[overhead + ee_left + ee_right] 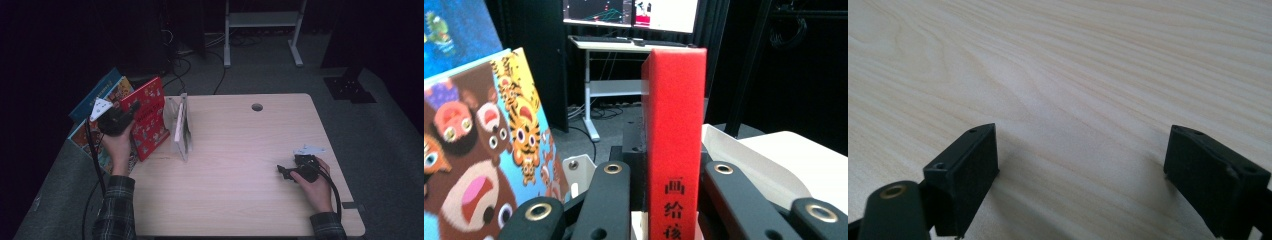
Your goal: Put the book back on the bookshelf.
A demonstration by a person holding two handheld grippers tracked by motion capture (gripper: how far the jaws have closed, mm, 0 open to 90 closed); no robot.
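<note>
A red book (150, 117) stands tilted at the left edge of the wooden table (240, 150). My left gripper (133, 110) is shut on it near its top. In the left gripper view the red spine (674, 125) with black characters runs upright between the two black jaws of that gripper (669, 200). My right gripper (284, 172) rests low on the table at the right side, held by a hand. Its jaws stand wide apart over bare wood, so the right gripper (1080, 165) is open with nothing between them.
Picture books with cartoon animals (100, 95) lean behind the red book, off the table's left edge; their covers (474, 150) are close on the left. A white book stand (181, 127) stands just right of the red book. A cable hole (257, 107) is at the table's back.
</note>
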